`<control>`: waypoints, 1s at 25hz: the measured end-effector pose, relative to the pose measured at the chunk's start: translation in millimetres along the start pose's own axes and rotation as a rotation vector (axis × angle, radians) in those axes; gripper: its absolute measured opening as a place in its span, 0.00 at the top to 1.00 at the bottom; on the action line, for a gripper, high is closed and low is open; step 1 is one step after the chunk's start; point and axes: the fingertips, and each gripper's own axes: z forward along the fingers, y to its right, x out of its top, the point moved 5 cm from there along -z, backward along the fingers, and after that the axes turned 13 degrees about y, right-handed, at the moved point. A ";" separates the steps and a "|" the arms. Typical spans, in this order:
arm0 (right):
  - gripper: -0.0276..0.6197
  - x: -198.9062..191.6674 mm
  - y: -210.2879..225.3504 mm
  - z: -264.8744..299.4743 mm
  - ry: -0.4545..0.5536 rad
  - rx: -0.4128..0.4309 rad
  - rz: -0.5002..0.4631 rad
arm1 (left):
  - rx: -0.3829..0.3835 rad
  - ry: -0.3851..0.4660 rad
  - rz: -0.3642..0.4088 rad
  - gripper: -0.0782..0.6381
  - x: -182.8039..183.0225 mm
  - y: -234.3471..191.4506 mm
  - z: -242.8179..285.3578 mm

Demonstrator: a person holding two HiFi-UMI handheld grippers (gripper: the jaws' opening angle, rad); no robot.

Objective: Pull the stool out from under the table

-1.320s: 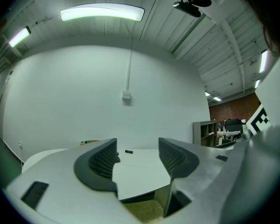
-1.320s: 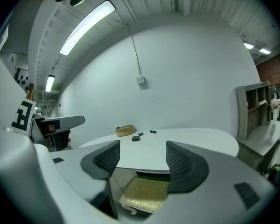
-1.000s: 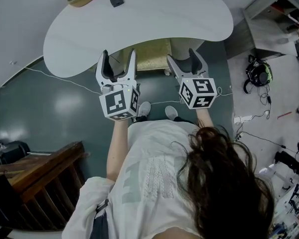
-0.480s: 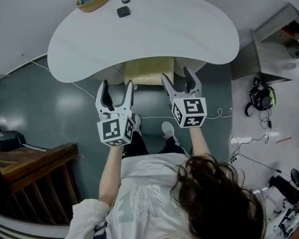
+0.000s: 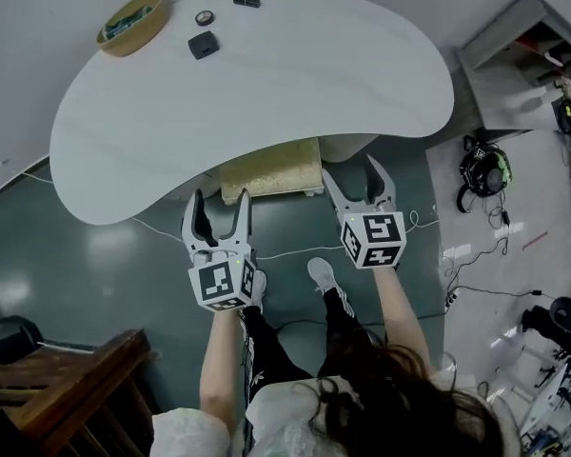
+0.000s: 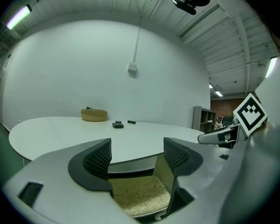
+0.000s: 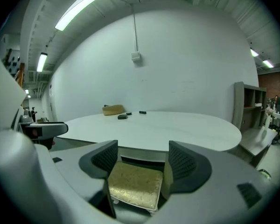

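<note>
White and bean-shaped, the surface [image 5: 266, 84] fills the top of the head view, with a pale wall behind it in the two gripper views. A woven basket [image 5: 130, 24] stands at its far left edge, and three small dark things lie near it, well apart from the near edge. The stool [image 5: 271, 171], with a yellow-gold cushion, stands on the dark glossy floor [image 5: 95, 255], half under the near edge of the surface and half out. The left claw [image 5: 221, 200] and the right claw [image 5: 352, 169] hover in front of the stool, both released, with jaws wide apart and touching nothing. A thin white cable [image 5: 285, 252] lies across the floor. A grey shelf unit [image 5: 514, 36] stands beyond the right edge.
</note>
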 end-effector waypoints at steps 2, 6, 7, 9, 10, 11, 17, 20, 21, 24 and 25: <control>0.44 -13.0 9.1 5.6 0.009 -0.026 0.010 | 0.002 0.002 0.013 0.44 -16.3 -7.2 7.7; 0.44 -48.3 11.8 16.4 -0.009 -0.004 0.018 | -0.009 0.010 0.047 0.44 -44.4 -6.7 14.1; 0.44 -59.6 9.1 17.6 -0.018 0.004 0.016 | -0.016 0.006 0.048 0.44 -53.6 -6.4 13.8; 0.44 -82.5 5.9 24.2 -0.026 0.019 0.002 | -0.026 0.005 0.043 0.44 -75.8 -6.5 16.1; 0.44 -94.0 5.3 31.1 -0.023 0.030 -0.008 | -0.026 0.011 0.043 0.44 -89.1 -7.6 19.2; 0.44 -106.6 5.0 39.0 -0.018 0.040 -0.018 | -0.025 0.016 0.047 0.44 -104.2 -9.5 22.9; 0.44 -201.7 16.8 48.1 -0.046 0.003 -0.027 | -0.009 -0.044 0.033 0.44 -211.7 -12.3 17.9; 0.44 -246.6 16.7 47.1 -0.066 -0.018 0.000 | 0.010 -0.094 0.032 0.44 -255.9 -22.7 3.9; 0.44 -260.6 17.9 48.6 -0.075 -0.023 -0.002 | 0.011 -0.105 0.037 0.44 -269.2 -25.8 1.4; 0.44 -298.9 26.1 52.6 -0.112 -0.043 -0.032 | -0.010 -0.133 0.072 0.44 -307.8 -31.5 -1.0; 0.44 -310.6 27.8 54.0 -0.125 -0.045 -0.047 | -0.013 -0.143 0.087 0.44 -320.4 -34.5 -1.4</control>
